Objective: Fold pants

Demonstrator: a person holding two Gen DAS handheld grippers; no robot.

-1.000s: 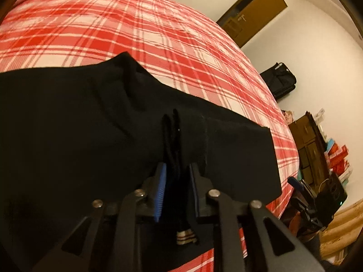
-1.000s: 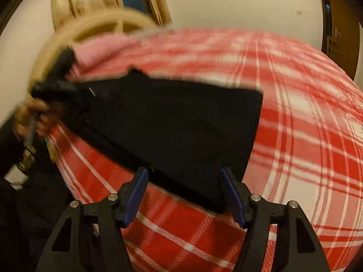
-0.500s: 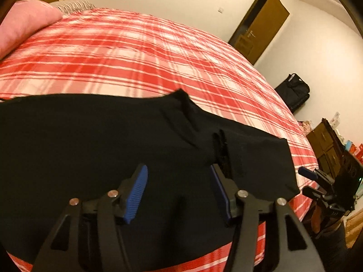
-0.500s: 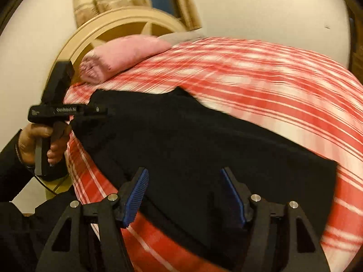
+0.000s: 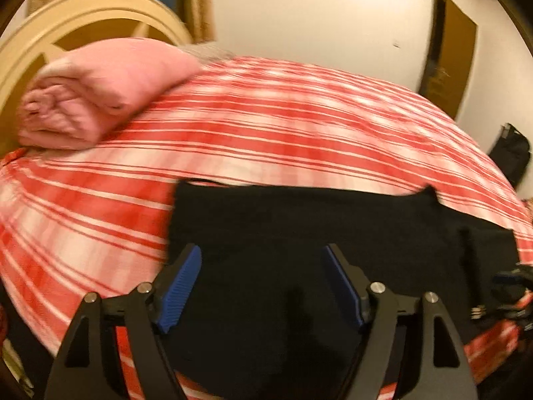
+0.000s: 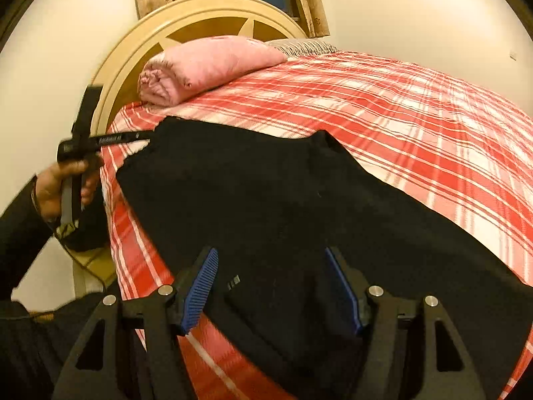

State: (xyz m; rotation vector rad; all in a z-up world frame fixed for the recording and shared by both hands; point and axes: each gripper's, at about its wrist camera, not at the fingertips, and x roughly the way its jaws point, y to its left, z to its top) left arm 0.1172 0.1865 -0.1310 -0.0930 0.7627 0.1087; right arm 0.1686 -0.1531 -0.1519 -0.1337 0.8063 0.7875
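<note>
Black pants (image 5: 299, 233) lie flat along the near edge of a bed with a red and white plaid cover (image 5: 266, 126). They also show in the right wrist view (image 6: 266, 200), stretched from the head end toward the right. My left gripper (image 5: 263, 286) is open and empty, just above the pants near their left end. My right gripper (image 6: 271, 290) is open and empty, over the pants near the bed's edge. The left gripper's body (image 6: 100, 140), held by a hand, shows at the pants' left end in the right wrist view.
A folded pink blanket (image 5: 100, 90) lies at the head of the bed against a cream round headboard (image 6: 200, 16). A brown door (image 5: 446, 56) and a black bag (image 5: 509, 153) stand by the far wall. The bed's edge runs below both grippers.
My left gripper let go of the pants fold, opened, and swung left toward the head end of the bed. My right gripper stayed open and moved over the pants.
</note>
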